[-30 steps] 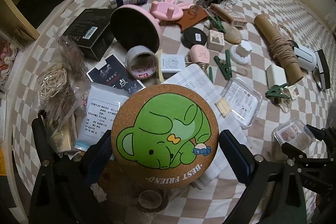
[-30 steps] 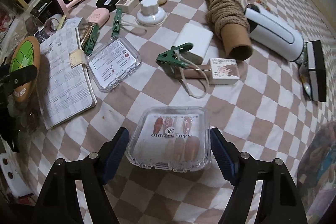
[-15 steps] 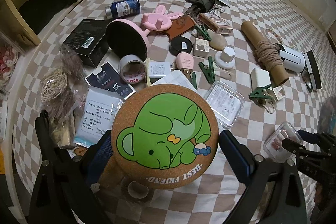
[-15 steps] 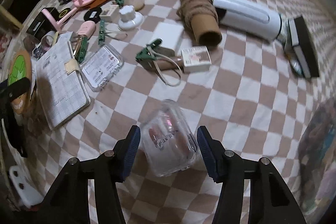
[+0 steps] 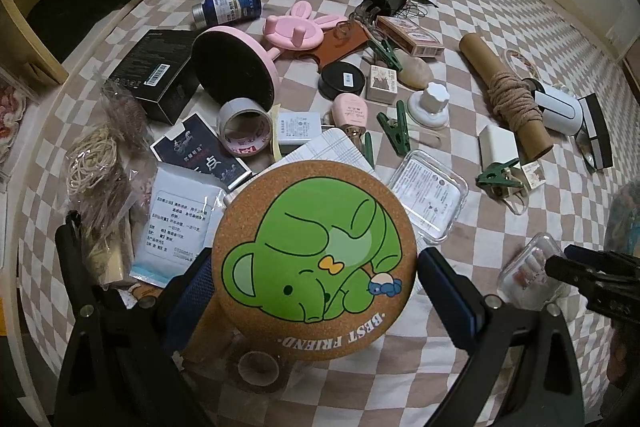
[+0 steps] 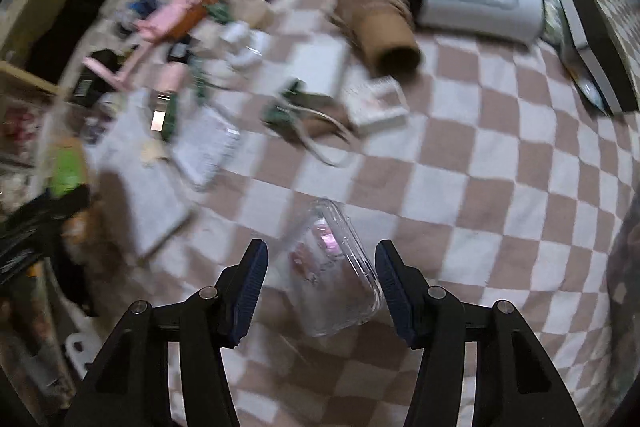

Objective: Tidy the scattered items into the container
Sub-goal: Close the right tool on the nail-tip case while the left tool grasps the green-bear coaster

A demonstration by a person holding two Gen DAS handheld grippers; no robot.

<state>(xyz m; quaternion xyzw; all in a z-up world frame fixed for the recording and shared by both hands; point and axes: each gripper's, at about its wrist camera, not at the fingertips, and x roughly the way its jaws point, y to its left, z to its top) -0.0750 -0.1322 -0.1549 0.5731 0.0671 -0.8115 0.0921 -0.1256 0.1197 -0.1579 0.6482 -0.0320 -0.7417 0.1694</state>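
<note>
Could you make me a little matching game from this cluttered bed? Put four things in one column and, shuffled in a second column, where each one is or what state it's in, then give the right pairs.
Things:
1. cork coaster
2. clear nail box
3. cardboard tube
4. blue can

Places or states:
A. lying on its side near the far edge of the clutter
B. wound with twine
C. between the fingers of the right gripper, tilted up off the checked blanket
D. held between the fingers of the left gripper

Pairs: 1-D, 2-C, 3-B, 4-A
</note>
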